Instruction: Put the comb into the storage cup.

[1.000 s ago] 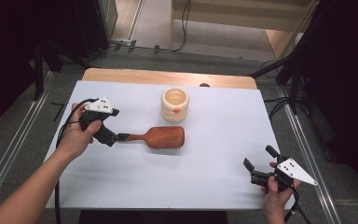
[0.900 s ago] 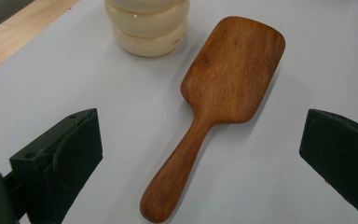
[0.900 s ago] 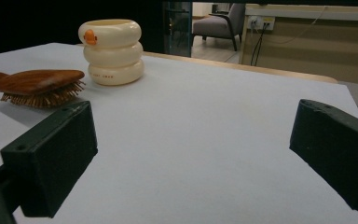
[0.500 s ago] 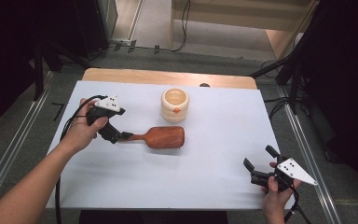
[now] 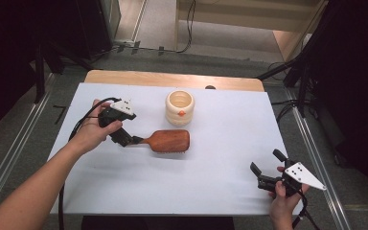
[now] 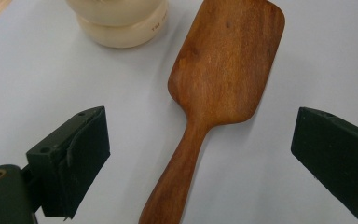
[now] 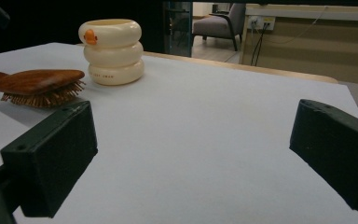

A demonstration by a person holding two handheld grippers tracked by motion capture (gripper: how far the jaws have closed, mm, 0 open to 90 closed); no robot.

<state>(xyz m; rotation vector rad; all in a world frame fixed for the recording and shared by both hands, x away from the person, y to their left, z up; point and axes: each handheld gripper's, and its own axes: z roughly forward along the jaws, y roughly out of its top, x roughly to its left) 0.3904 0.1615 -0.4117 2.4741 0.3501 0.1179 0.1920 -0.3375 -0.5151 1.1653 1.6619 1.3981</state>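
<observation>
A wooden paddle hairbrush [image 5: 165,141] lies bristles down near the middle of the white table, its handle pointing left. My left gripper [image 5: 132,140] is at the handle's end. In the left gripper view it [image 6: 198,123] is open, its jaws standing wide on either side of the brush handle [image 6: 182,158] without touching it. A cream ringed cup with a duck face [image 5: 179,108] stands just behind the brush. My right gripper [image 5: 266,162] is held near the front right edge, open and empty [image 7: 191,116], facing the brush [image 7: 37,81] and cup [image 7: 112,49] from afar.
The white sheet [image 5: 230,143] covers a wooden table whose bare far edge [image 5: 172,79] shows behind it. Metal rails [image 5: 316,153] run along both sides on the floor. The left gripper's cable [image 5: 84,120] loops over the table's left part.
My left gripper has shifted a little to the right, closer over the brush handle. The brush, cup and right gripper have stayed in place.
</observation>
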